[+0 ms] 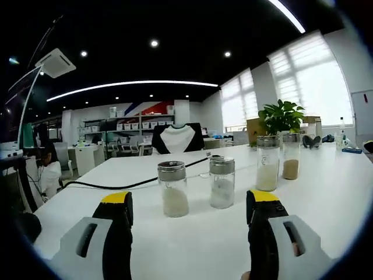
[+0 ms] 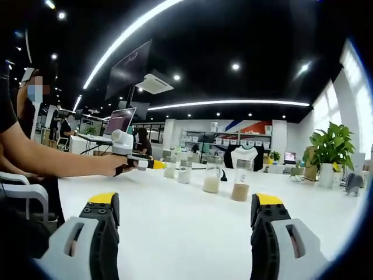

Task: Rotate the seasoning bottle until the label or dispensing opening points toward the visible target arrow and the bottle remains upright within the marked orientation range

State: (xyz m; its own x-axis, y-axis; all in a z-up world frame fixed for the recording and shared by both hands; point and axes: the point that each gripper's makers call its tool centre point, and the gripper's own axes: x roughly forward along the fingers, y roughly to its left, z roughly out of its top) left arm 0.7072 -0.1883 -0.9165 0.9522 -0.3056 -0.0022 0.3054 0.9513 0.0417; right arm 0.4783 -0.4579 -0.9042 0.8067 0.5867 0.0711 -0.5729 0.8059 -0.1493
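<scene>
Four glass seasoning bottles with metal caps stand upright on the white table (image 1: 326, 198). In the left gripper view the two closest, a bottle of pale powder (image 1: 173, 188) and a bottle of white grains (image 1: 222, 182), stand just beyond my open left gripper (image 1: 191, 201). A taller white-filled bottle (image 1: 267, 163) and a brown-filled bottle (image 1: 291, 156) stand further right. In the right gripper view the same row runs from the brown-filled bottle (image 2: 240, 180) to the far bottle (image 2: 170, 167). There the left gripper (image 2: 143, 162) is held by a hand beside the far bottle. My right gripper (image 2: 186, 204) is open, well short of the row.
A black cable (image 1: 134, 185) crosses the table behind the bottles. A potted plant (image 1: 281, 116) stands at the far right and a chair (image 1: 178, 139) at the far edge. A person's arm (image 2: 52, 157) reaches in from the left, with a laptop (image 2: 119, 121) behind.
</scene>
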